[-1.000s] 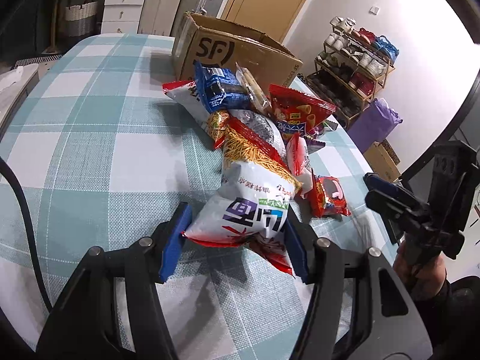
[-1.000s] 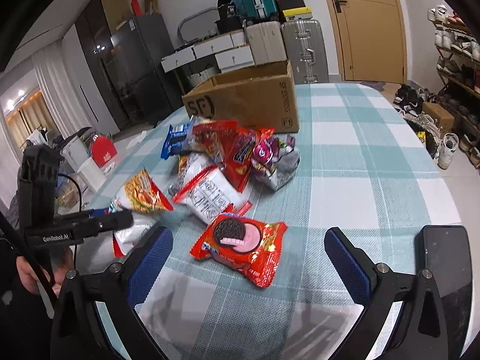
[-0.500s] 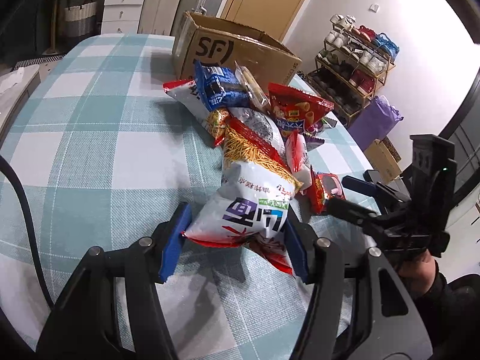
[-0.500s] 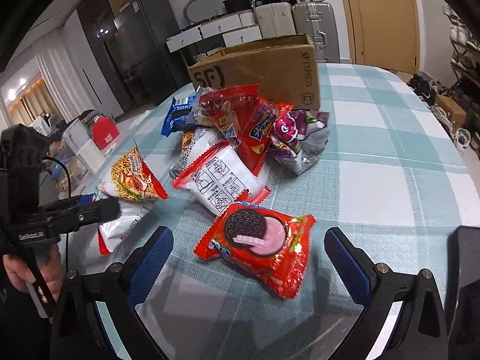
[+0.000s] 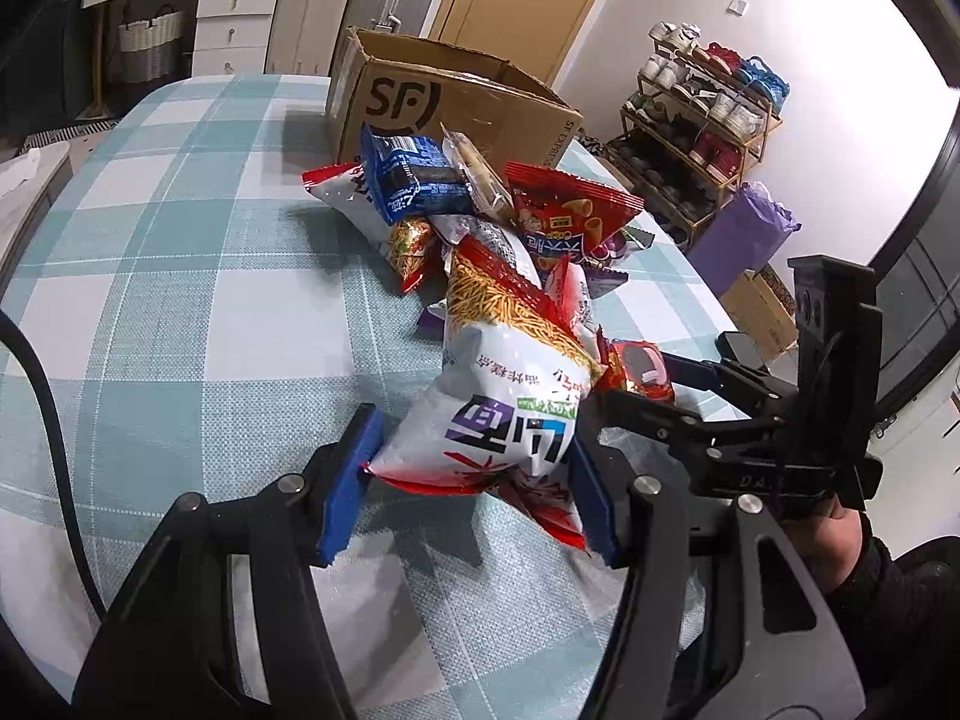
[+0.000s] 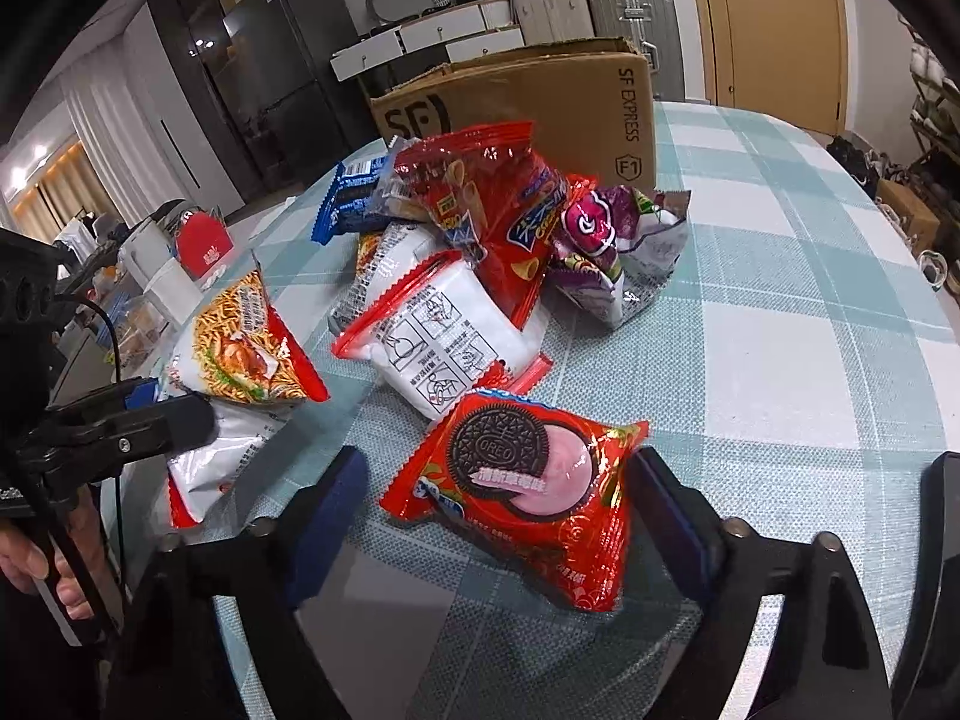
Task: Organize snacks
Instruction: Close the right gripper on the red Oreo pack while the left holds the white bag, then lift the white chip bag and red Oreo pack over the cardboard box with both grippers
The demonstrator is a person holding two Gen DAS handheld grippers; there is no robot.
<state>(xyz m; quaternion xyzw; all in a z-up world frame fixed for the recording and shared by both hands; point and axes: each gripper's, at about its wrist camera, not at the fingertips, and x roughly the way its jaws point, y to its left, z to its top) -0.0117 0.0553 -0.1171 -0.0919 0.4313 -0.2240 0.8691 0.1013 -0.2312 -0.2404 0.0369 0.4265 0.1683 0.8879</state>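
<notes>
A pile of snack bags lies on the checked tablecloth (image 5: 180, 300) in front of an open SF cardboard box (image 5: 456, 114). My left gripper (image 5: 474, 492) is shut on the near end of a white and red noodle snack bag (image 5: 510, 384), which also shows in the right wrist view (image 6: 240, 360). My right gripper (image 6: 510, 516) is open, its blue pads on either side of a red Oreo pack (image 6: 522, 492) that lies on the table; the right pad touches the pack's edge. In the left wrist view the right gripper (image 5: 648, 384) straddles that pack (image 5: 636, 369).
The pile holds a blue bag (image 5: 414, 174), a red chip bag (image 6: 486, 198), a purple bag (image 6: 612, 240) and a white pouch (image 6: 444, 336). The SF box (image 6: 540, 102) stands behind. A shoe rack (image 5: 702, 114) and suitcases (image 6: 624, 6) stand off the table. A dark phone (image 6: 942, 540) lies at right.
My right gripper has moved forward until its open pads flank the Oreo pack. My left gripper has stayed shut on the noodle snack bag in the same place.
</notes>
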